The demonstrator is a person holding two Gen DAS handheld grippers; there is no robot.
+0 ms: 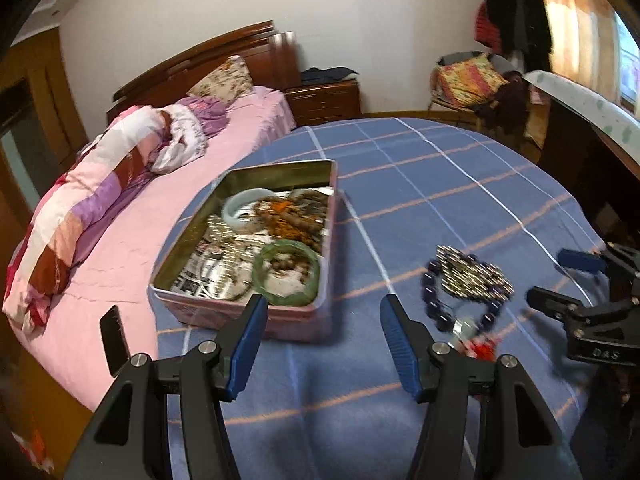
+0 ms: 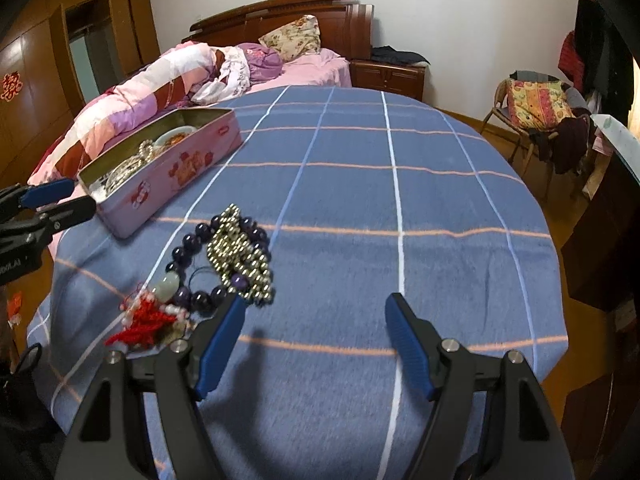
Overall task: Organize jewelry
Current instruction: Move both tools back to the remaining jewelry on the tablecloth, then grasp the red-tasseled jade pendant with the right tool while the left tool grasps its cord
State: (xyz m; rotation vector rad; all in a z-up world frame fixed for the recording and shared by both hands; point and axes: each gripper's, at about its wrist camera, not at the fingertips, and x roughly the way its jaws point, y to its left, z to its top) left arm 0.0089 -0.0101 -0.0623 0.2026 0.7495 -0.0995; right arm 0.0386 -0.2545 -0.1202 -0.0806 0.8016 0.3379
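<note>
Pink rectangular metal tin (image 1: 240, 312) sitting open on blue plaid blanket (image 1: 420, 184)
It is holding a green bangle (image 1: 286, 274), white bangle (image 1: 244, 206) and brown beads (image 1: 294, 216); left gripper (image 1: 323, 344) and right gripper (image 2: 314, 344) are both hovering spread, gripping nothing.

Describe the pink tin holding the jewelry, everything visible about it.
The pink tin is a shallow rectangular metal box, lid off, with red floral print on its outer walls and a gold-toned inside. It sits flat on the blue checked cloth, near the edge beside the pink bed. Inside lie a green bangle, a pale bangle, brown beads and silvery chains over printed paper. No gripper touches it.
</note>
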